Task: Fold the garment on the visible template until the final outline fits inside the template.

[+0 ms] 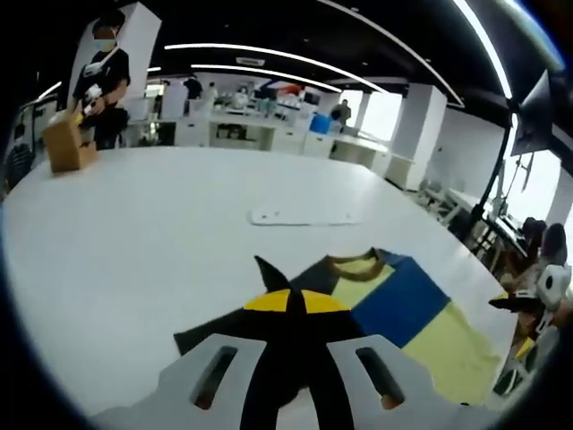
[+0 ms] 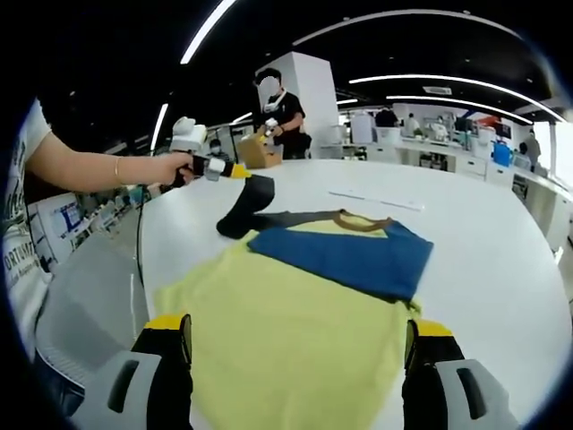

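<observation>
A yellow and blue shirt [image 1: 407, 309] with a brown collar and dark sleeves lies flat on the white table [image 1: 134, 251]. My left gripper [image 1: 294, 300] is shut on the dark sleeve [image 1: 265, 271], whose tip pokes up past the yellow jaw ends. In the right gripper view a hand holds that left gripper [image 2: 235, 170] at the lifted dark sleeve [image 2: 246, 202]. My right gripper [image 2: 297, 324] stands wide open over the shirt's [image 2: 295, 313] yellow hem, one jaw at each side, nothing between them. A blue panel [image 2: 349, 255] lies folded across the chest.
A flat white strip [image 1: 304, 216] lies on the table beyond the shirt, also the strip [image 2: 376, 199]. A cardboard box [image 1: 67, 143] and a standing person [image 1: 103, 76] are at the far edge. Seated people [image 1: 537, 269] are at the right. Bare tabletop surrounds the shirt.
</observation>
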